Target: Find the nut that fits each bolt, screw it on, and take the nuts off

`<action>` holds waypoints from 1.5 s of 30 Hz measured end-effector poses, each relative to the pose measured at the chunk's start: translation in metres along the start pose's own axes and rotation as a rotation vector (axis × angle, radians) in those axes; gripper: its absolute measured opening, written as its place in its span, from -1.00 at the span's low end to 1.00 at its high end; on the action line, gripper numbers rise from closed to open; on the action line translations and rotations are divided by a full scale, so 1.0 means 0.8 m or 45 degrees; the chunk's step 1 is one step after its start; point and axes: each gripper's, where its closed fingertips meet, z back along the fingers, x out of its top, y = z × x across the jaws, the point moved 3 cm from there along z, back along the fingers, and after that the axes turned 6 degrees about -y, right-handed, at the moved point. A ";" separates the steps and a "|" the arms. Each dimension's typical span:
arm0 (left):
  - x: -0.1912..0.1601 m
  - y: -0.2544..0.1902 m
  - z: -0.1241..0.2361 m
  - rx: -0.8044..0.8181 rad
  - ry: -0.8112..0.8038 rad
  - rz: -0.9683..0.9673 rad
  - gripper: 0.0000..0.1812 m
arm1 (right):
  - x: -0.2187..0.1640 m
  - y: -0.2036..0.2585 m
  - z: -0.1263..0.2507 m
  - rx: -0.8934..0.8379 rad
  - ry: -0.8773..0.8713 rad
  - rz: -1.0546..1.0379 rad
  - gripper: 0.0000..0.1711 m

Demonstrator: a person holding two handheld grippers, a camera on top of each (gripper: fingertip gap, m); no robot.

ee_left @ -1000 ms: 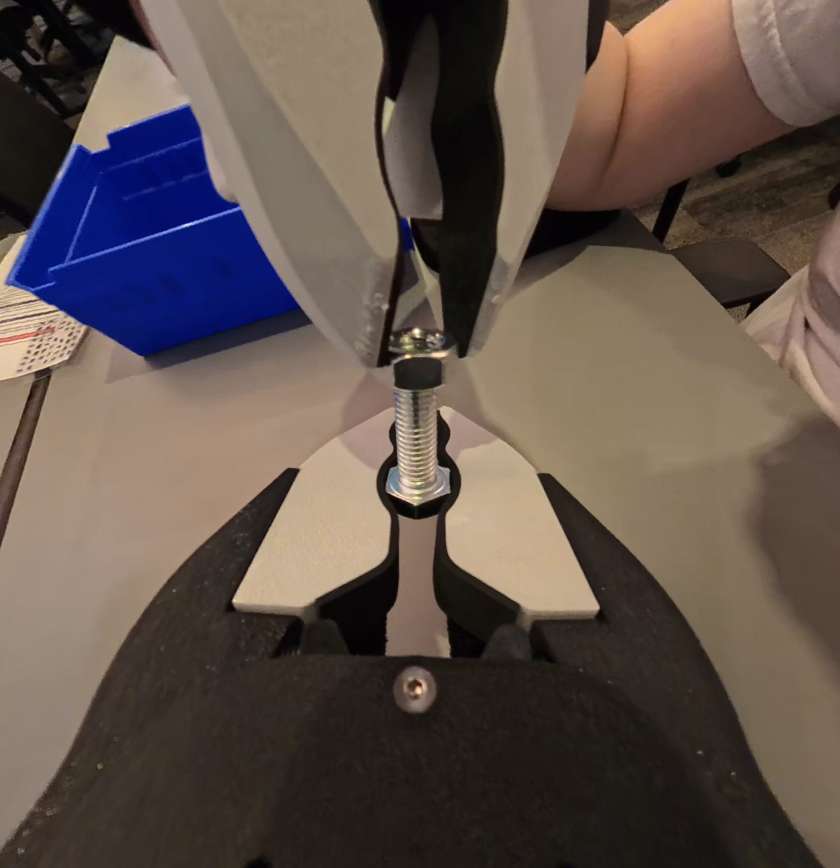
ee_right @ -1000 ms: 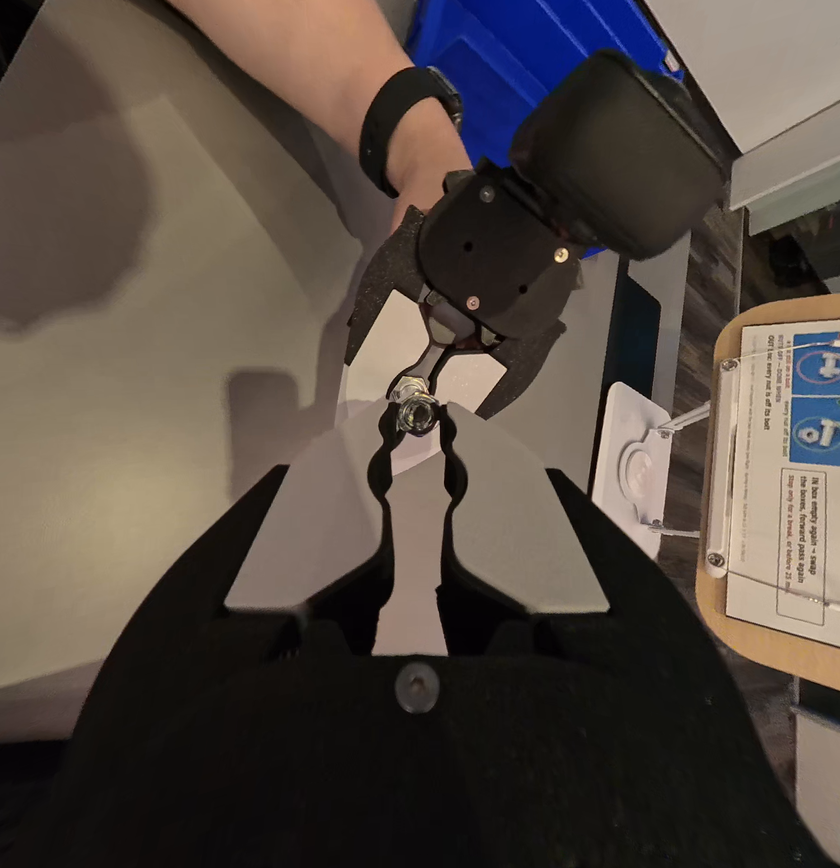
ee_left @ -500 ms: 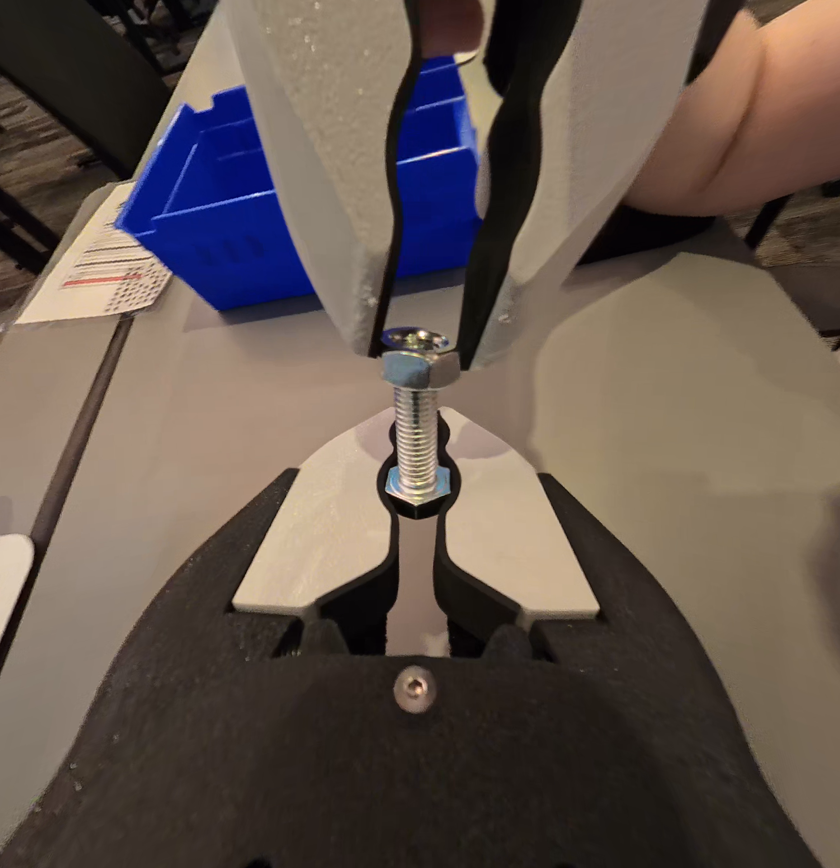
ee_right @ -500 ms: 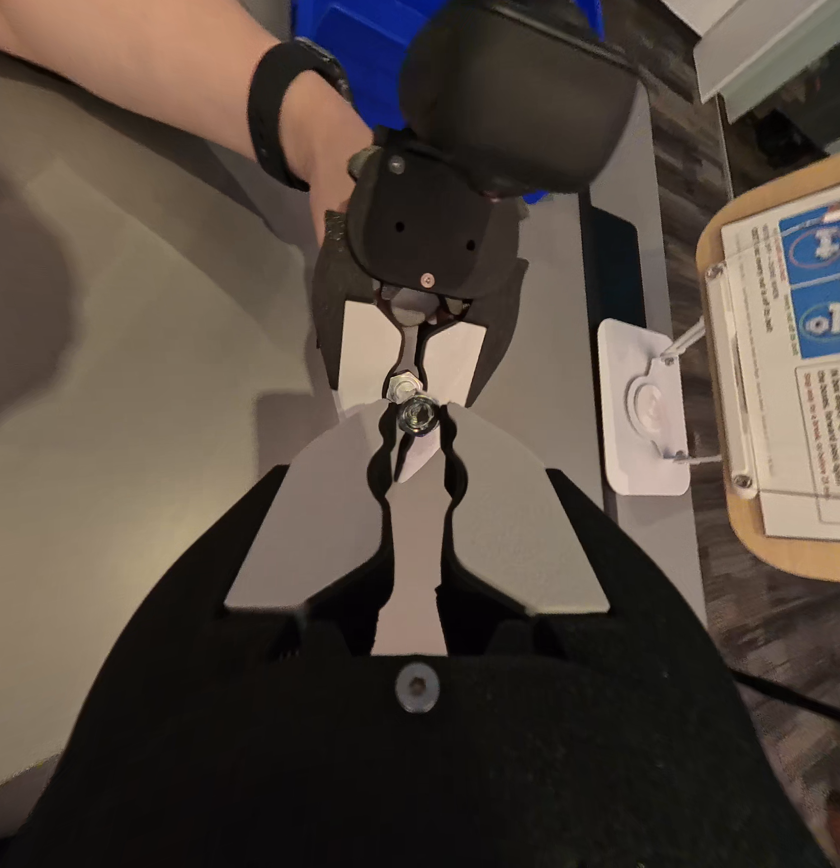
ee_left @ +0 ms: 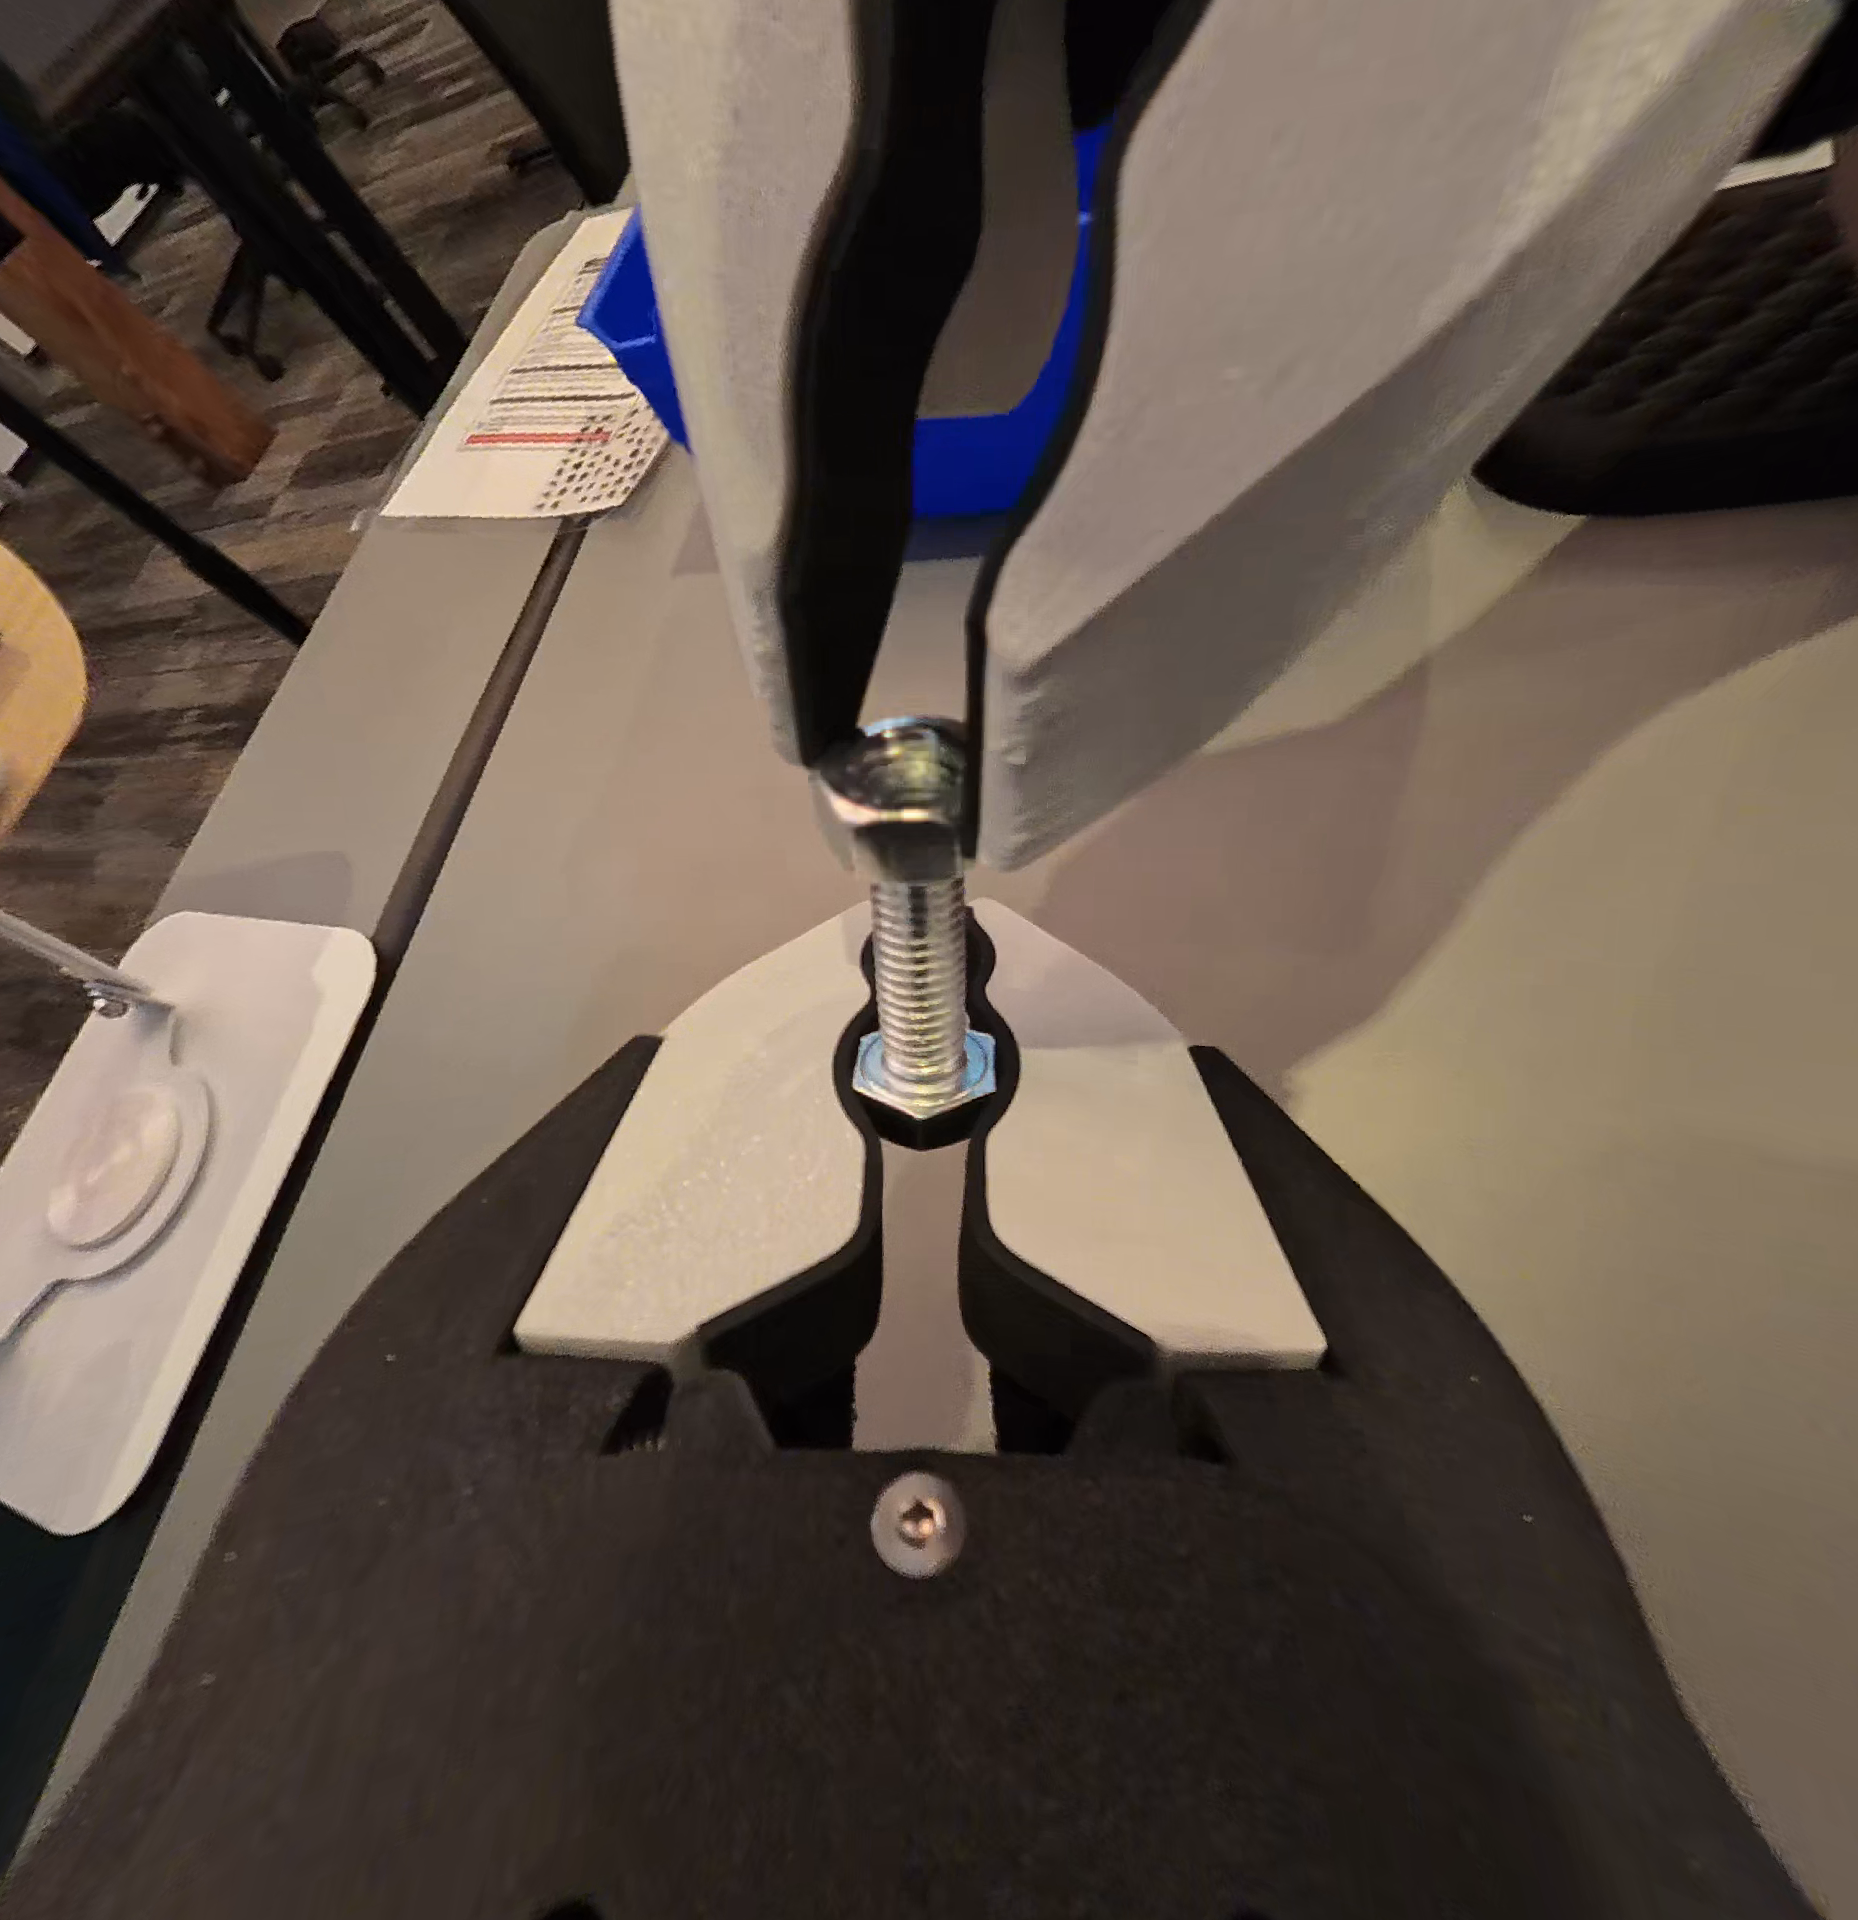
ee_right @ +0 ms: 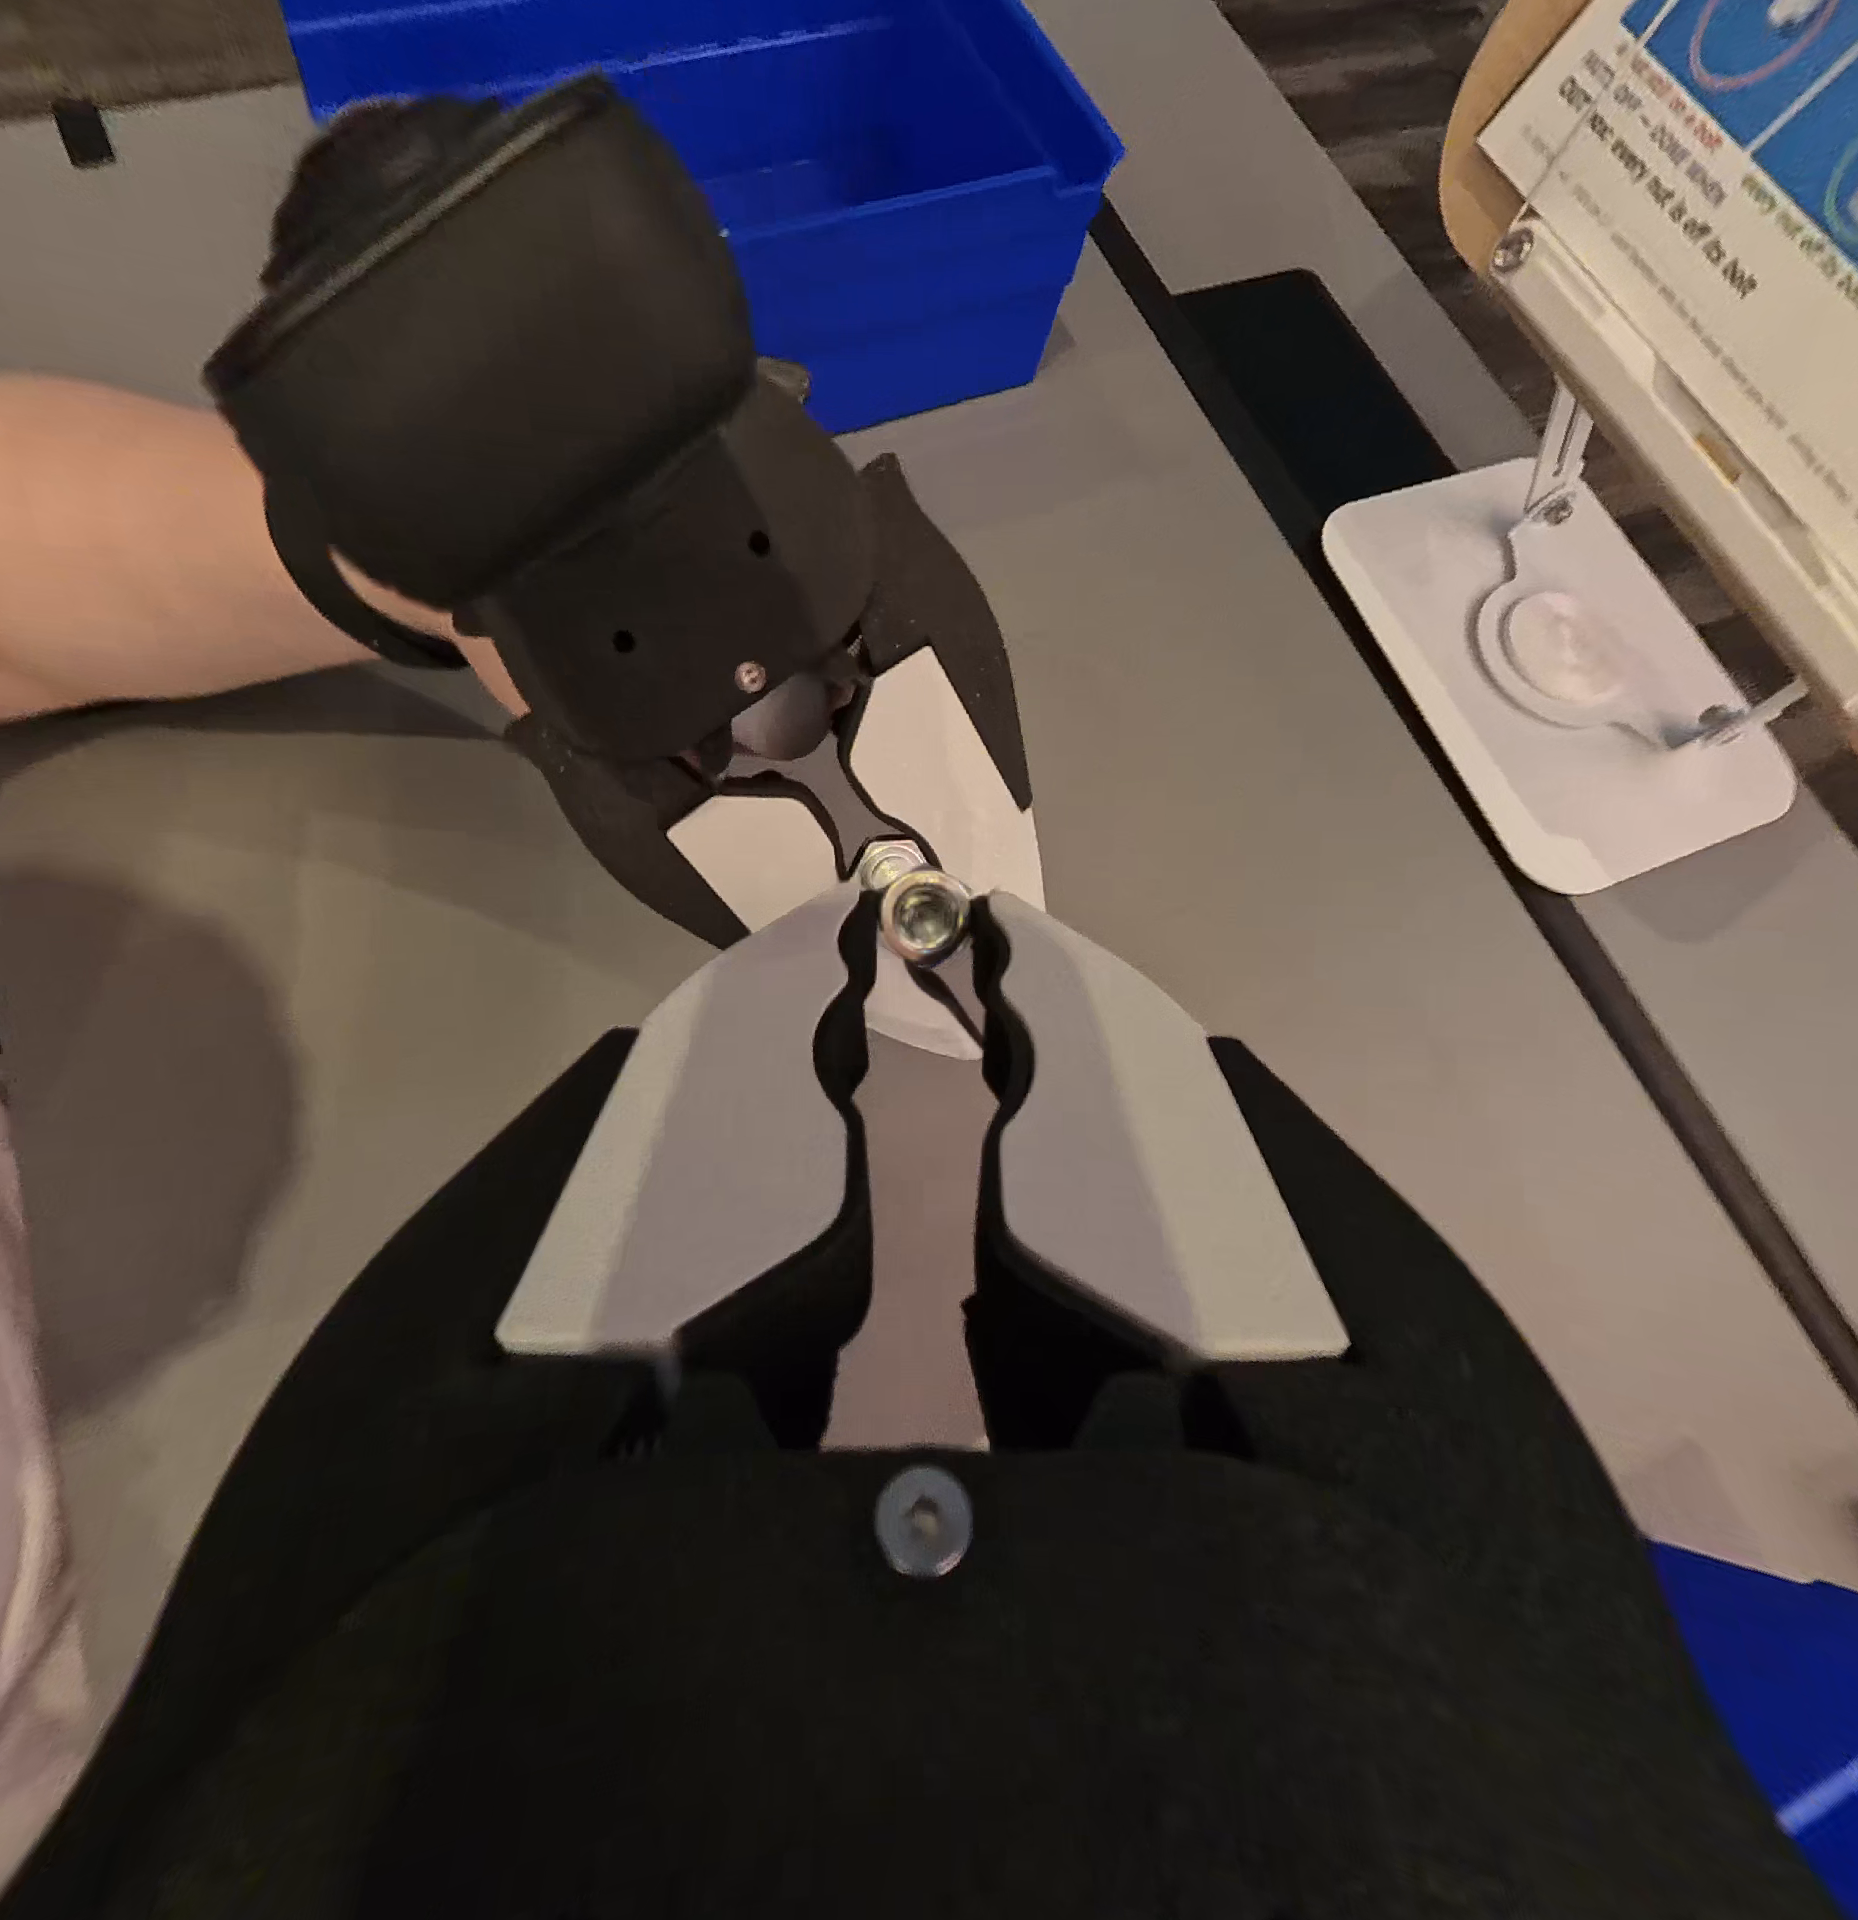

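A silver bolt (ee_left: pixel 920 987) stands between my two grippers, above the grey table (ee_left: pixel 1527 1143). My left gripper (ee_left: pixel 927 935) is shut on a hex nut (ee_left: pixel 925 1081) that sits low on the threaded shaft. My right gripper (ee_left: pixel 894 800) comes in from above and is shut on the bolt head (ee_left: pixel 889 790). In the right wrist view the right gripper (ee_right: pixel 920 914) holds the bolt head (ee_right: pixel 923 920) end-on. The nut (ee_right: pixel 889 860) shows just behind it in the left gripper (ee_right: pixel 909 1013).
A blue bin (ee_right: pixel 883 208) stands at the table's far end and also shows in the left wrist view (ee_left: pixel 966 457). A white stand base (ee_right: pixel 1559 686) and a sign board (ee_right: pixel 1683 208) are on the right. A printed sheet (ee_left: pixel 551 416) lies near the bin. A forearm (ee_right: pixel 125 540) reaches in from the left. The left gripper's tips are roughly 7 cm from the right gripper's.
Both grippers have swung round the bolt's axis while keeping their grips, so the backgrounds have shifted. The nut stays low on the shaft.
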 end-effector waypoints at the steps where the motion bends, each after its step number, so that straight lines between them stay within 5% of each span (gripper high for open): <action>1: 0.000 0.000 -0.001 0.001 -0.002 0.006 -0.89 | 0.000 -0.001 -0.001 0.002 -0.008 -0.039 -0.80; 45: 0.015 -0.012 0.001 -0.025 -0.092 -0.096 -0.89 | 0.000 0.013 0.015 0.087 0.006 0.172 -0.80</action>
